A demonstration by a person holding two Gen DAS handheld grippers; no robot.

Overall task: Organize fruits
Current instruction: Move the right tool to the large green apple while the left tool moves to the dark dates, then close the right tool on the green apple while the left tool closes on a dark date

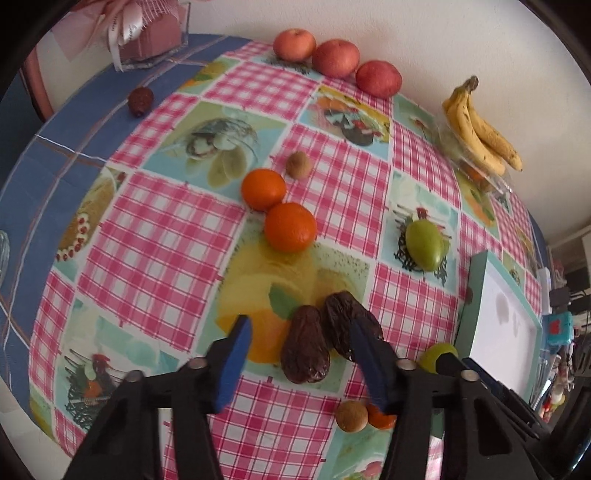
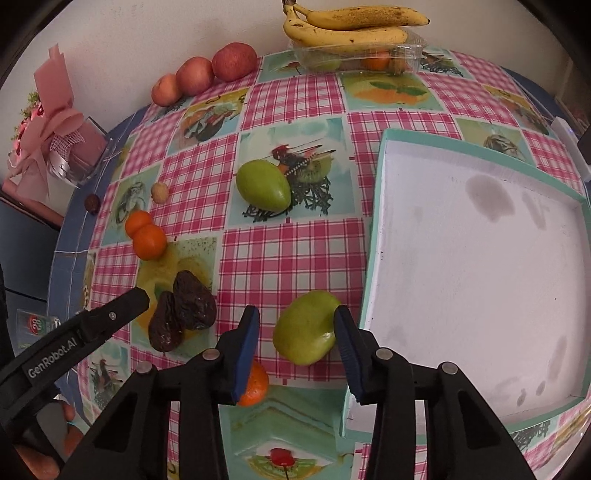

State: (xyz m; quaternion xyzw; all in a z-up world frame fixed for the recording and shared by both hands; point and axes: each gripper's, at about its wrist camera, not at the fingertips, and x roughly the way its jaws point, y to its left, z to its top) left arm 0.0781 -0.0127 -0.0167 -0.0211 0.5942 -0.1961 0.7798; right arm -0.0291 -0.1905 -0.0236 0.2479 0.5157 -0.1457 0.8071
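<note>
My left gripper (image 1: 300, 326) stands open low over two dark wrinkled dates. The nearer date (image 1: 304, 350) lies between its blue pads and the other date (image 1: 345, 321) is partly behind the right pad. My right gripper (image 2: 296, 323) is open around a green fruit (image 2: 304, 328); its right pad touches or nearly touches the fruit, its left pad stands clear. A second green fruit (image 2: 263, 186) lies farther back. Two oranges (image 1: 263, 188) (image 1: 290, 227) touch each other beyond the dates. Another orange (image 2: 255, 384) sits under my right gripper's left finger.
A shallow teal box with a white floor (image 2: 373, 229) lies right of the green fruit. Three apples (image 1: 336, 57) line the wall. Bananas (image 2: 351, 26) rest on a clear plastic container (image 2: 410, 51). Small brown fruits (image 1: 298, 165) (image 1: 351, 415), a dark lychee (image 1: 140, 100) and a pink bouquet (image 2: 55, 140) stand around.
</note>
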